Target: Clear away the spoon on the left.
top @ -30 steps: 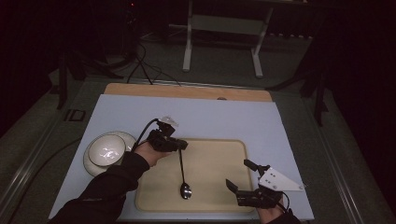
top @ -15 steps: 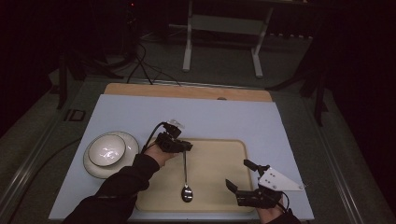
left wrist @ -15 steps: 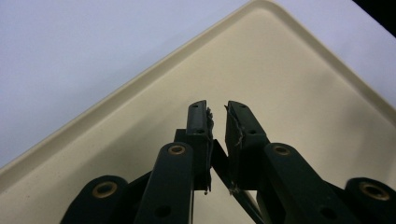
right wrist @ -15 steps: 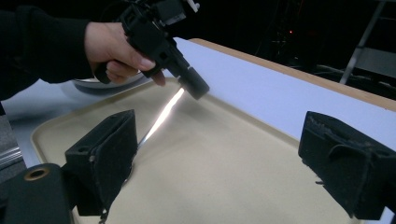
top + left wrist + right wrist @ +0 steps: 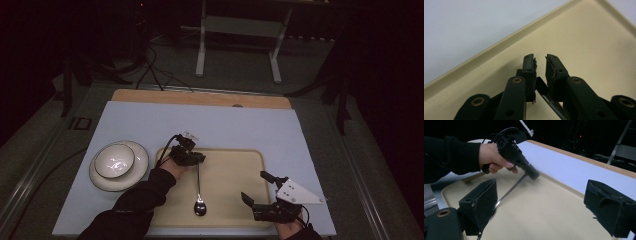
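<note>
Claw work comes first: the left claw sits at the far end of the spoon, low over the tray, with the handle passing between its jaws. The left gripper view shows those jaws a slit apart, just opened a little, the pads looking off the metal. My judgement is that the spoon is being set down; the clean way is to spread the jaws a bit more and lift straight up, so no pad drags the handle sideways.

The spoon lies along the tray's left half, bowl at the near end. The right claw hangs spread wide and empty over the tray's near right corner, well apart from the spoon. Left of the tray, on the table, a bowl sits on a plate; nothing blocks the lift.
</note>
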